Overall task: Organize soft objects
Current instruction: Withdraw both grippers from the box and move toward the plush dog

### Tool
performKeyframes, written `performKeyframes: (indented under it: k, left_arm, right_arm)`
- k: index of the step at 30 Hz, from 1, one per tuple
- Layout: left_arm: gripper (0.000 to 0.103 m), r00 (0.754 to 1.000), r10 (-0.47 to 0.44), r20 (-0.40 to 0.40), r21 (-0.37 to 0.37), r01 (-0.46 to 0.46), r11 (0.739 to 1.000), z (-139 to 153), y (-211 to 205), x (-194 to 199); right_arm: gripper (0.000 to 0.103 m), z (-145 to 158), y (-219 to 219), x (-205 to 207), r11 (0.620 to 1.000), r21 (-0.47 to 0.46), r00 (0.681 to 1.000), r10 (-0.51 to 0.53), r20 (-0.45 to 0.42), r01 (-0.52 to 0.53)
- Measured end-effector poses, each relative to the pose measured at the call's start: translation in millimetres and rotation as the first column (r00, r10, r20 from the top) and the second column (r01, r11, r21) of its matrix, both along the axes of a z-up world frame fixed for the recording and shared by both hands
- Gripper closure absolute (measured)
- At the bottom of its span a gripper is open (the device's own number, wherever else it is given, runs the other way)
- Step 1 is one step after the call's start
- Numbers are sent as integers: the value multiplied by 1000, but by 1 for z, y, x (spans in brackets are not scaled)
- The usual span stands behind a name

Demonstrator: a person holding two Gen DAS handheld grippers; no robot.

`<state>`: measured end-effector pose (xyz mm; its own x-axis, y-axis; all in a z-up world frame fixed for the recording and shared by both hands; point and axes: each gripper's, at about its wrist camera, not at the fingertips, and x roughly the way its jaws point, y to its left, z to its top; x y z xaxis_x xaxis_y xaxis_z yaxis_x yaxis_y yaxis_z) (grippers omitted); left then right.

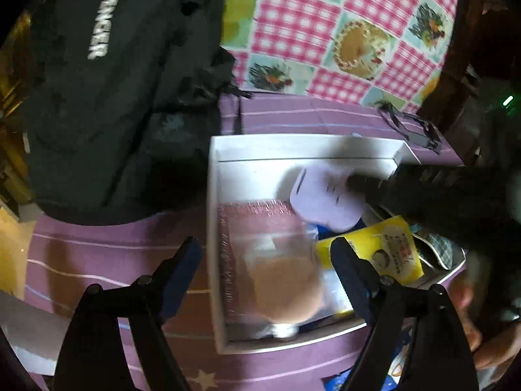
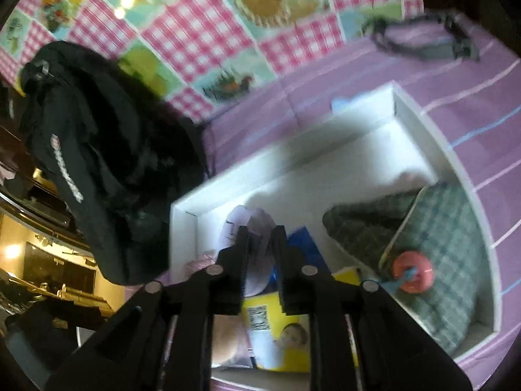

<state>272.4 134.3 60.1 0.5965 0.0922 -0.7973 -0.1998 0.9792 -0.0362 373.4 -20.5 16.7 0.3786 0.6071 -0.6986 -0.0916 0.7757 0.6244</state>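
Both pictures are dim, with black, curved corners from the round lens. Everything looks smeared and blurry. A dark shadow falls across the far side of the white box (image 1: 215,228). Yellow lamps glow at the left edge. Glare streaks the checked cloth (image 2: 202,32).

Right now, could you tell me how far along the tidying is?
Several soft items already lie in the white box, including the checked cloth. The right gripper is narrowed around a pale lilac pouch there; the left gripper hangs open. The black jacket remains outside.

Left tongs (image 1: 265,262) (spread wide) above white box (image 1: 293,143).
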Motion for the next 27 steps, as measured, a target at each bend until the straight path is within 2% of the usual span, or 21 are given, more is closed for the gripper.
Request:
performKeyframes:
  k: [2, 3, 7, 10, 12, 17, 20, 22, 24, 27]
  left_arm:
    - [23, 1000, 17, 21, 0, -17, 1000, 5, 4, -4]
    - [24, 999, 19, 29, 2, -19, 1000, 7, 5, -5]
    - [25, 998, 32, 53, 54, -35, 998, 18, -4, -20]
    - [25, 996, 29, 87, 110, -39, 993, 30, -25, -36]
    - [25, 996, 2, 90, 99, -11, 995, 35, -37, -42]
    - [25, 998, -31, 57, -8, 32, 999, 45, -69, -57]
    - [25, 999, -29, 40, -86, 33, 996, 44, -80, -65]
    - [25, 999, -31, 35, -83, 34, 996, 44, -89, -71]
    - [25, 999, -30, 22, -33, 30, 999, 44, -101, -80]
    - [25, 998, -54, -11, -17, 54, 998, 43, -114, -90]
  right_arm:
    - [79, -10, 5, 0, 997, -51, 997, 51, -52, -54]
    - [78, -9, 1, -4, 997, -62, 998, 54, -43, -56]
    - [50, 11, -28, -18, 1000, -28, 999, 13, 34, -12]
    - [49, 31, -46, -33, 999, -49, 996, 22, 90, -18]
    - [49, 49, -59, -49, 995, -95, 990, 27, 136, -15]
    - [49, 81, -73, -90, 963, -270, 963, 82, 258, -9]
    - [48, 93, -87, -116, 954, -298, 937, 140, 320, -40]
    - [48, 94, -101, -132, 949, -311, 932, 156, 327, -49]
    - [48, 89, -118, -143, 945, -319, 941, 168, 294, -69]
    - [48, 83, -142, -153, 955, -282, 952, 168, 255, -93]
